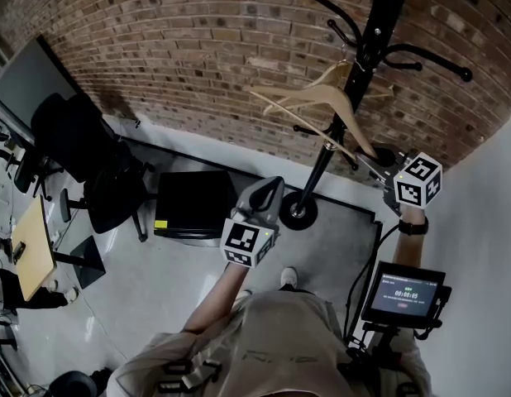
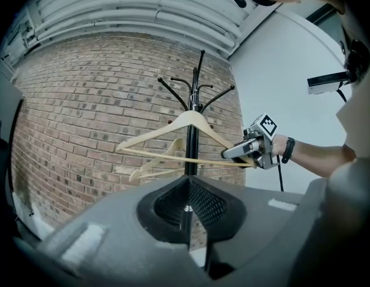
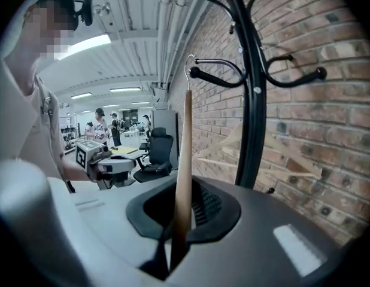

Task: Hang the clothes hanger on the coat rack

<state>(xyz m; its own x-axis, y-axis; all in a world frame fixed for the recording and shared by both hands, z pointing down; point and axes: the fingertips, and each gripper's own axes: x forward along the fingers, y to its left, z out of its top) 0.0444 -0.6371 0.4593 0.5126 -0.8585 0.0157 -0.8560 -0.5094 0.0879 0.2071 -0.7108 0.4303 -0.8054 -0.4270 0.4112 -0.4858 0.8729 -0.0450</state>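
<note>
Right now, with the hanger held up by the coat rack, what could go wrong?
The right gripper pinches the hanger only at one far end, so it might twist or slip. Its small wire hook sits near a rack peg and could miss it or snag on it.

**A:** Hanger status?
**B:** Pale wooden hanger, metal hook on top. It's up in the air with the bar close to level, one end clamped in my right gripper.
**A:** Hooked yet?
**B:** The hook is just beside a peg; can't tell if it's over it. The coat rack is black, upright on a round base, by the brick wall.
</note>
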